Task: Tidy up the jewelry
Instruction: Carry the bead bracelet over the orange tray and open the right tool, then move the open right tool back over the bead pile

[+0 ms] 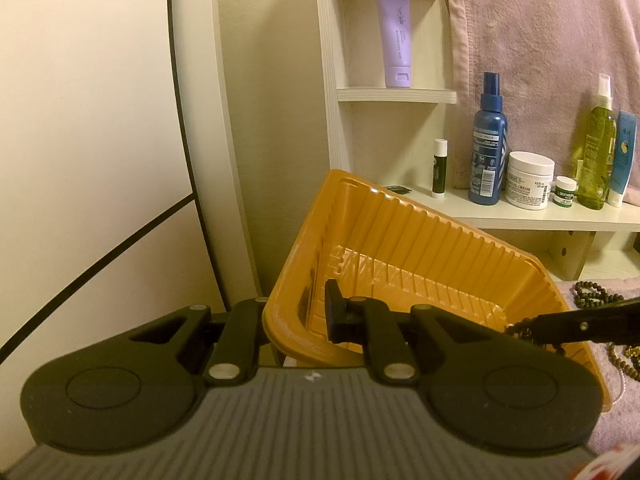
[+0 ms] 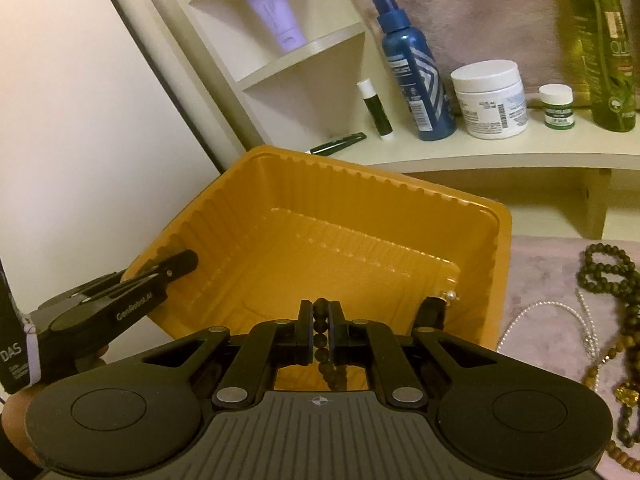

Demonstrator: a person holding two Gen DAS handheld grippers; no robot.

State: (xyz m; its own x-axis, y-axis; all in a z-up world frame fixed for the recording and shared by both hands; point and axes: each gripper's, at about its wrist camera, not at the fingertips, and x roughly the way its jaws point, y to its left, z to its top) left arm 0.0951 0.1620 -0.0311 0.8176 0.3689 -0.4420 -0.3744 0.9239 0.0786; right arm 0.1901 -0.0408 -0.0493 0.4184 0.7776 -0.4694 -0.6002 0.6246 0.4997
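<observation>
The left gripper reaches in from the left and is clamped on the near-left wall of the orange tray, one finger inside the tray and one outside, tipping the tray up so that its far-left corner stands high. In the right wrist view a bit of the person's hand shows behind that gripper at the left edge.

The right gripper points slightly downward over the tray's near rim, its jaws nearly together and pinching a strand of dark round beads; the strand runs up between the pads and hangs down below them. From the left wrist view the same gripper comes in from the right, with the beads dangling at its tip just at the tray's right rim, though the blur there makes the contact hard to judge.

More jewelry lies on the pinkish cloth to the right of the tray: a dark bead necklace, a pearl strand and brown beads.
</observation>
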